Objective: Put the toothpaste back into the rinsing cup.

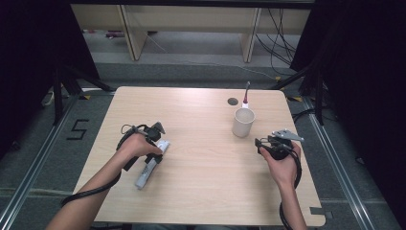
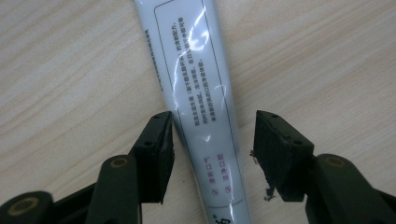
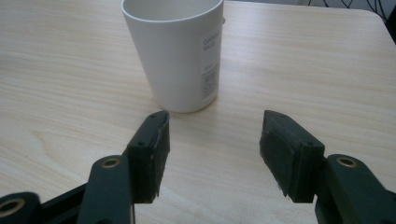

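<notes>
A white toothpaste tube [image 1: 147, 168] lies on the wooden table [image 1: 206, 191] at the left, angled toward the front edge. My left gripper [image 1: 156, 154] points down over it. In the left gripper view the printed tube [image 2: 201, 88] runs between the jaws of the left gripper [image 2: 212, 128]; the left pad sits at the tube's edge, and a gap remains at the right pad. A white cup [image 1: 243, 122] stands upright at the right. My right gripper [image 1: 261, 143] rests open in front of it, apart from the cup [image 3: 177, 51], with nothing between the right gripper's [image 3: 215, 126] jaws.
A slim grey-handled object with a red and white part [image 1: 246, 96] lies just beyond the cup. A round cable hole [image 1: 232, 101] is near the table's far edge. Shelving legs and cables stand on the floor behind the table.
</notes>
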The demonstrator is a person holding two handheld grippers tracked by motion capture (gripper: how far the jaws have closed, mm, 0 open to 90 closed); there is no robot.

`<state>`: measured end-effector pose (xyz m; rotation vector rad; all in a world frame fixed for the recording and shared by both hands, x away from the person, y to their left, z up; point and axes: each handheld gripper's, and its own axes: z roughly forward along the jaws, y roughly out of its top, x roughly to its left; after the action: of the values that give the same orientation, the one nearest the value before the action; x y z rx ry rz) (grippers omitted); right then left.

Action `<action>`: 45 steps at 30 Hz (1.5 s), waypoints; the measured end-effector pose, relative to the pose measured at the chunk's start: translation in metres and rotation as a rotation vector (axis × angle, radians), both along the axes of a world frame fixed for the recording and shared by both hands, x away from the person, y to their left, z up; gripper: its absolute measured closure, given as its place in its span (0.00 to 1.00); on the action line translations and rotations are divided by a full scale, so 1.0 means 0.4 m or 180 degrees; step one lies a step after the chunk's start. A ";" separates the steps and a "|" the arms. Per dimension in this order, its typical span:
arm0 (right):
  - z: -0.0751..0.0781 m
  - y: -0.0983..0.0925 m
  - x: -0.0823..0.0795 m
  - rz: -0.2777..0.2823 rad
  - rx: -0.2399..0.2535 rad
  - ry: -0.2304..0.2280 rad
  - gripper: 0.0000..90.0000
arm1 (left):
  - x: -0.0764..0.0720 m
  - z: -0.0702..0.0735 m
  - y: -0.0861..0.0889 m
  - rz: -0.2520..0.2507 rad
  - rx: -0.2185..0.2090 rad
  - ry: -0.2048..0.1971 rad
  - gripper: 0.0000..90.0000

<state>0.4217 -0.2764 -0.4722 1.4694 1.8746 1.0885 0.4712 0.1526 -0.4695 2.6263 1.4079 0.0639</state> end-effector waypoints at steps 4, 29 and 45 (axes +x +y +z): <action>-0.001 0.000 0.003 0.0075 0.0026 0.0002 0.48 | 0.009 -0.010 -0.003 0.0126 0.0019 0.0121 0.54; 0.002 -0.003 0.002 0.0096 0.0001 -0.0011 0.48 | 0.023 -0.024 -0.004 0.0112 -0.0026 0.0168 0.63; -0.002 -0.001 0.002 0.0103 -0.0014 0.0002 0.48 | 0.003 -0.011 0.009 -0.0182 -0.0194 -0.0086 0.77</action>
<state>0.4227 -0.2766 -0.4728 1.4418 1.9062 1.0983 0.4723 0.1563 -0.4739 2.6040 1.3044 0.0485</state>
